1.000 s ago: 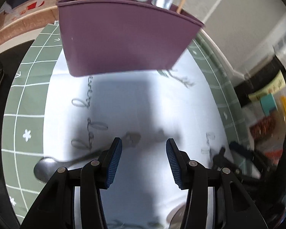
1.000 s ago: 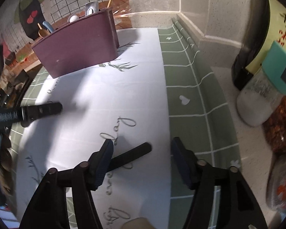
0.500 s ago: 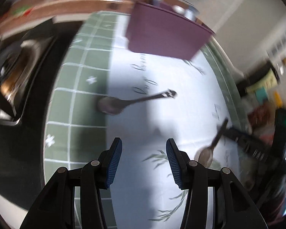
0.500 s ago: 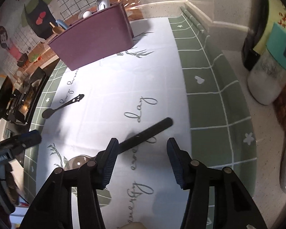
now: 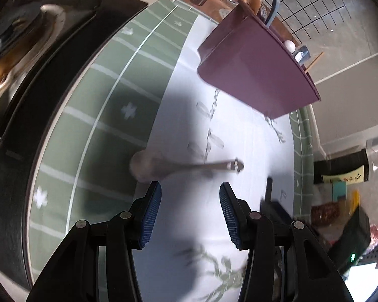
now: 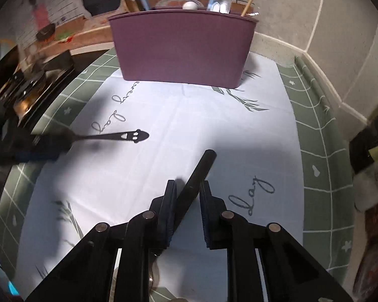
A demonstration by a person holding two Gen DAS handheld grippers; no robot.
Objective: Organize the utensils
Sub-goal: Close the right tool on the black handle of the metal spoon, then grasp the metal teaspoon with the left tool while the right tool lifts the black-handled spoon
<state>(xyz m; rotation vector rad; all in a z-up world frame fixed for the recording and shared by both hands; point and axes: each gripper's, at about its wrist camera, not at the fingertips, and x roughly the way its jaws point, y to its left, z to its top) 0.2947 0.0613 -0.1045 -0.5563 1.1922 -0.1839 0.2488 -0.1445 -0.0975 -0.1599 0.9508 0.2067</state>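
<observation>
A metal spoon [image 5: 179,167] with a smiley handle end lies on the white cloth, just ahead of my open, empty left gripper [image 5: 190,198]. It also shows in the right wrist view [image 6: 118,136], its bowl hidden behind the blurred left gripper [image 6: 25,148]. A black-handled utensil [image 6: 195,178] lies between the fingers of my right gripper [image 6: 187,191], which is nearly closed around the handle; I cannot tell if the pads touch it. A purple utensil holder [image 6: 181,50] with several utensils stands at the far end of the cloth; it also shows in the left wrist view [image 5: 254,75].
A green checked mat [image 6: 322,156] lies under the white cloth [image 6: 163,115]. A stove [image 5: 25,63] is at the left. Jars and bottles [image 5: 340,176] stand at the right by the wall. A tiled wall rises behind the holder.
My left gripper swung closer to the metal spoon. My right gripper moved forward over the black handle and narrowed around it.
</observation>
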